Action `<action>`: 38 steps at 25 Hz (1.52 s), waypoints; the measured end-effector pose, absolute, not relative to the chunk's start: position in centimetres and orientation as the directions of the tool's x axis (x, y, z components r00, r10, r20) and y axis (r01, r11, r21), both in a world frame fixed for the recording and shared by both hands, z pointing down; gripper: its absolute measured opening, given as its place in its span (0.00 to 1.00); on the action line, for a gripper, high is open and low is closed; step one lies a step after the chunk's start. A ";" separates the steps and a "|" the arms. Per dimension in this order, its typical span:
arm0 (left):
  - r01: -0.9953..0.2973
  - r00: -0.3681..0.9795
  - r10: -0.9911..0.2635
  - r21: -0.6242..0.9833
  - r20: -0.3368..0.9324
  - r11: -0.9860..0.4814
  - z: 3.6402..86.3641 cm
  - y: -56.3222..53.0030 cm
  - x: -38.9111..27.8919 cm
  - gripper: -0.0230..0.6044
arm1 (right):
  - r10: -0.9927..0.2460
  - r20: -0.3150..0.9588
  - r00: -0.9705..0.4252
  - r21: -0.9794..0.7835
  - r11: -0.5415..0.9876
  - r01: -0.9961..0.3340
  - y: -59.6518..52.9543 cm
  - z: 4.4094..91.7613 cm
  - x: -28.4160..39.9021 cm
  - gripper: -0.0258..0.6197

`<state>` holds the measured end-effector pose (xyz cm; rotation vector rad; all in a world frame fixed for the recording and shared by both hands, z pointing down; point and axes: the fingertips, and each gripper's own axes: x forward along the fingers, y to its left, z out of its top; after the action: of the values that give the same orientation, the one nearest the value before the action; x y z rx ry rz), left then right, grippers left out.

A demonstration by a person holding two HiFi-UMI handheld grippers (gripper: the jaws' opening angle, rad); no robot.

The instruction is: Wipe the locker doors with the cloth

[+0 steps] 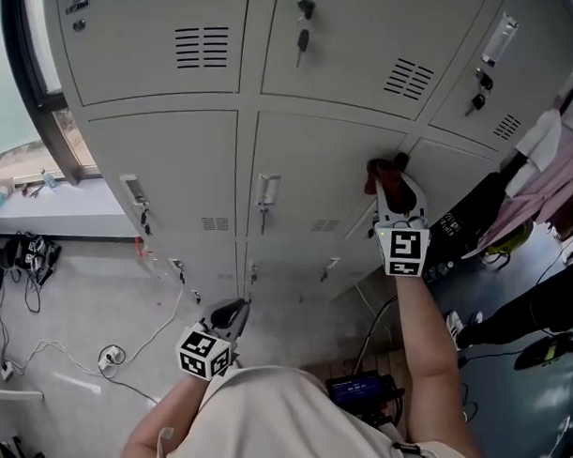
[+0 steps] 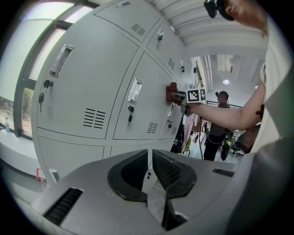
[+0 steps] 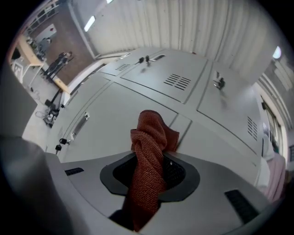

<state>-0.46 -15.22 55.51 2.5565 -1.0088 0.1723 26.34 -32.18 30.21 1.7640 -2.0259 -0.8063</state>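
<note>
Rust-red cloth (image 3: 149, 151) clamped in right claw (image 1: 390, 177), seemingly pressed on locker door (image 1: 322, 166) at 2 o'clock. Left claw (image 2: 150, 169) closed, empty. Risk: bunched cloth snags handle (image 3: 79, 125), pulls free.

From my end the cloth (image 3: 149, 156) reads as a coarse, open knit, matt and nubbly. The locker doors (image 1: 162, 171) look like painted sheet metal, smooth with a soft satin sheen. A door handle (image 1: 267, 191) is brighter, polished metal. The right gripper (image 3: 151, 170) and left gripper (image 2: 150, 172) both have smooth, matt grey plastic shells, and their jaws carry dark, finely ribbed pads that look rubbery. The floor (image 1: 92, 296) seems a pale, dull, faintly mottled hard surface.
</note>
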 end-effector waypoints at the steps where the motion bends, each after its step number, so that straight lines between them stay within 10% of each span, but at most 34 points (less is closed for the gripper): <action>1: -0.679 0.734 -0.630 0.308 0.253 -0.667 55.6 -15.1 -0.5 0.09 | -0.984 -0.116 -0.139 0.559 0.051 -0.828 -32.1 30.8 27.9 0.22; 11: -0.689 0.724 -0.637 0.306 0.265 -0.657 55.8 -14.5 -0.9 0.09 | -0.985 -0.058 -0.163 0.300 0.139 -0.944 -32.8 35.4 26.3 0.22; 25: -0.714 0.698 -0.670 0.322 0.254 -0.622 56.0 -14.5 -3.6 0.09 | -0.844 0.016 -0.536 0.399 0.497 -0.770 -33.4 35.5 6.9 0.22; 38: -0.661 0.748 -0.621 0.355 0.235 -0.661 56.8 -15.4 -6.6 0.09 | -0.832 0.264 -0.488 0.658 0.525 -0.540 -33.2 39.6 -1.3 0.22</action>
<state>-6.62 -15.44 56.84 2.5264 -0.9778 0.1295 -1.26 -33.23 39.62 1.1114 -2.2010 -0.6775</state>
